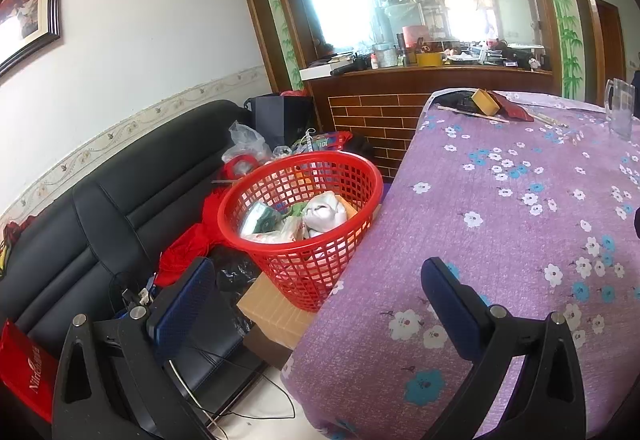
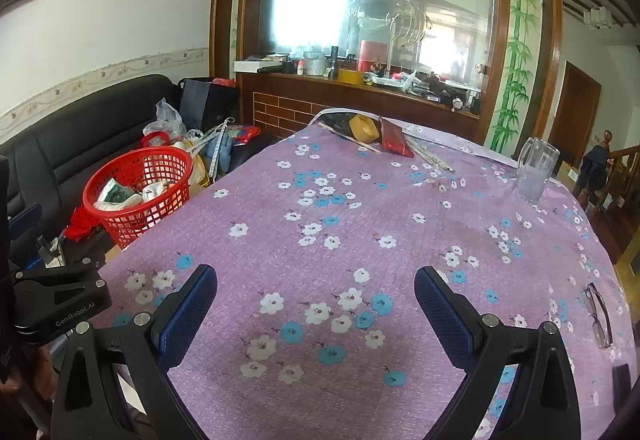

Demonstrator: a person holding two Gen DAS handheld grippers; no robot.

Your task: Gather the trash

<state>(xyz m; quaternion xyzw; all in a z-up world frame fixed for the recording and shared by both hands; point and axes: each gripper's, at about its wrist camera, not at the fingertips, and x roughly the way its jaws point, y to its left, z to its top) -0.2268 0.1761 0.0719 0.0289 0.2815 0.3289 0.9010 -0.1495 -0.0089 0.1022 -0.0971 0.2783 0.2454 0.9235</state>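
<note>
Beside table, red mesh basket point(image 1: 300, 216) holding crumpled trash point(image 1: 324, 214)

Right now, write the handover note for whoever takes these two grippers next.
Left gripper: open, empty, over the table's left edge, facing the red basket.
Right gripper: open, empty, over the purple floral tablecloth.
Done: the basket, beside the table by the black sofa, already holds wrappers and crumpled paper.
Left: the near cloth looks free of trash. At the far end lie a yellow box, a red packet and sticks; check those. The glass mug and spectacles likely stay.
</note>
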